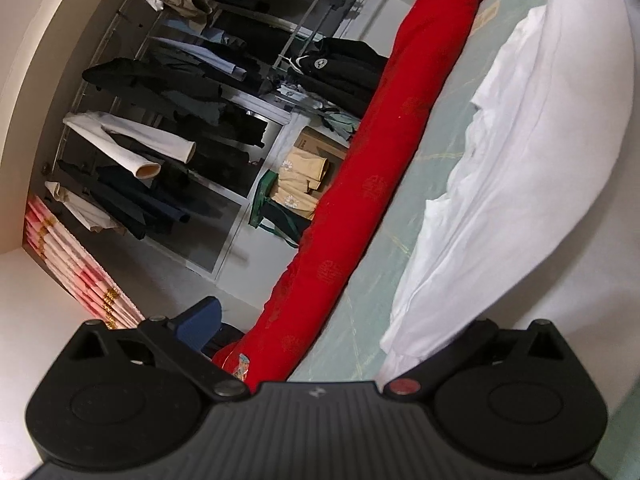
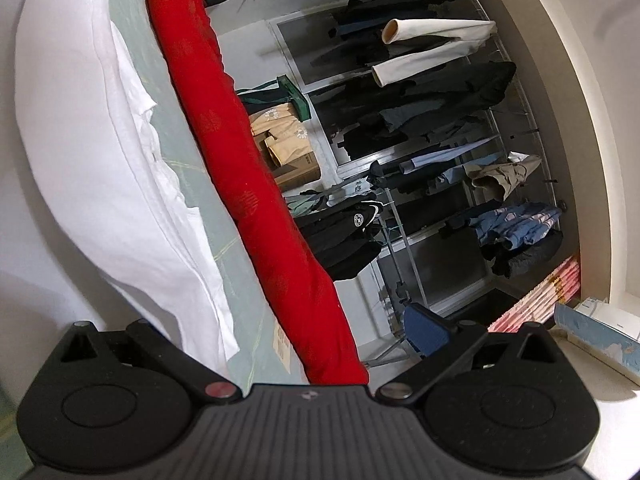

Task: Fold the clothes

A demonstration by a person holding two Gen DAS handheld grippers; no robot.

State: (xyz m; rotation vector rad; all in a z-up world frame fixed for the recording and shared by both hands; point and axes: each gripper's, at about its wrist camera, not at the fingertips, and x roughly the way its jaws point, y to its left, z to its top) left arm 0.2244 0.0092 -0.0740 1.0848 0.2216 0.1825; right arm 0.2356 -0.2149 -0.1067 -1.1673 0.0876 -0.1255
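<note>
A white garment (image 1: 516,184) lies crumpled on the pale green mat (image 1: 424,168) of the bed; it also shows in the right wrist view (image 2: 132,184) on the mat (image 2: 188,168). My left gripper (image 1: 332,332) is open, one blue fingertip (image 1: 200,326) showing at left, the other side hidden behind the white cloth edge. My right gripper (image 2: 304,332) is open too, with a blue fingertip (image 2: 426,330) at right and the other hidden by the cloth. Both views are rolled sideways. Neither gripper visibly pinches the cloth.
A long red rolled quilt (image 1: 384,168) runs along the mat's edge, also in the right wrist view (image 2: 248,168). Beyond it stand racks of hanging dark clothes (image 1: 168,120), a cardboard box (image 2: 296,168), and stacked pink boxes (image 1: 76,264).
</note>
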